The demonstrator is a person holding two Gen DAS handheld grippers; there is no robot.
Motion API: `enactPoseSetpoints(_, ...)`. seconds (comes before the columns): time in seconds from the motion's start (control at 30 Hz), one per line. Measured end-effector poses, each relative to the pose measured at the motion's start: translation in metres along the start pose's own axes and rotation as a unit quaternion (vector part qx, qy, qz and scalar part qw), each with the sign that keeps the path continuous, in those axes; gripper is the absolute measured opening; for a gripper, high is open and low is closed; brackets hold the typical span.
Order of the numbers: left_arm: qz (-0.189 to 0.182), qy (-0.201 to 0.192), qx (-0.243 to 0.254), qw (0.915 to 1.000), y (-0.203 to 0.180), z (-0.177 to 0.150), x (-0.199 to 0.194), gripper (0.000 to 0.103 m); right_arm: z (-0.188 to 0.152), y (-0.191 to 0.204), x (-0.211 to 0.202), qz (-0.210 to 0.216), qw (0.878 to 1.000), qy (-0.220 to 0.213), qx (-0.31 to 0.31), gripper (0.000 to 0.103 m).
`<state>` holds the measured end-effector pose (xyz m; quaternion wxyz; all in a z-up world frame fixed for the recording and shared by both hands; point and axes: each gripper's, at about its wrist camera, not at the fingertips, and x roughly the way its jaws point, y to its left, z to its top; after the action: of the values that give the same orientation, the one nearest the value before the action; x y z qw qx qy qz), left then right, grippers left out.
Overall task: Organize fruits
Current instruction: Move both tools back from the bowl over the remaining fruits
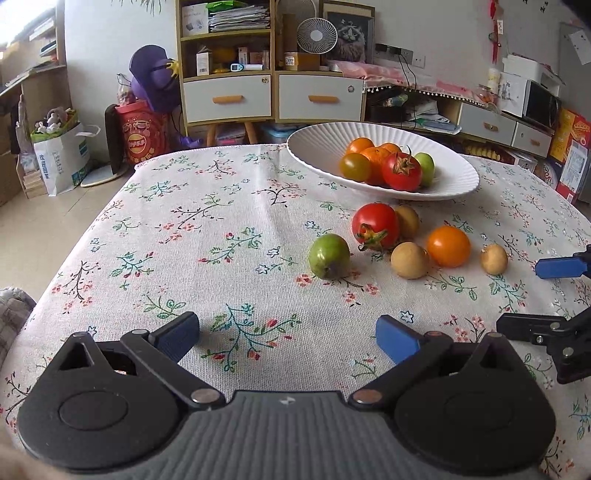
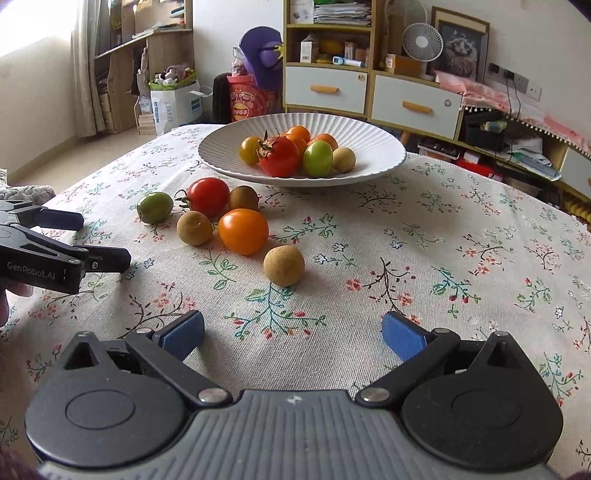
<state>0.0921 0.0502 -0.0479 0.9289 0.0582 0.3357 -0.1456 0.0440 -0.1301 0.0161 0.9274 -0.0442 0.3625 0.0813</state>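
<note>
A white ribbed bowl [image 1: 317, 146] [image 2: 365, 133] holds several tomatoes and small fruits. On the floral tablecloth in front of it lie a red tomato [image 1: 375, 225] [image 2: 207, 196], a green fruit [image 1: 328, 256] [image 2: 155, 207], an orange tomato [image 1: 448, 246] [image 2: 243, 231] and three tan round fruits, one apart [image 1: 494, 259] [image 2: 283, 266]. My left gripper [image 1: 288, 334] is open and empty, short of the green fruit. My right gripper [image 2: 291, 332] is open and empty, just short of the lone tan fruit. Each gripper shows in the other's view, the right one [image 1: 535, 295] and the left one [image 2: 92, 240].
The table [image 1: 184, 229] has a rounded edge at left and far side. Behind it stand a wooden shelf unit with drawers [image 1: 266, 96], a fan [image 1: 317, 36], bags on the floor [image 1: 62, 155] and a low bench with clutter [image 1: 480, 118].
</note>
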Motion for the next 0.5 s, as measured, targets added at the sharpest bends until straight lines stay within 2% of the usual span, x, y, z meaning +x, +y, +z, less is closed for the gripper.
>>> enactPoseSetpoints(0.37, 0.016, 0.001, -0.002, 0.9999, -0.01, 0.016, 0.014, 0.096, 0.008, 0.002, 0.006, -0.001, 1.0, -0.004, -0.008, 0.1)
enactPoseSetpoints(0.5, 0.008, 0.001, -0.006, 0.9999, -0.015, 0.023, 0.017, 0.077, 0.013, 0.003, 0.007, 0.004, 1.0, -0.004, -0.012, 0.089)
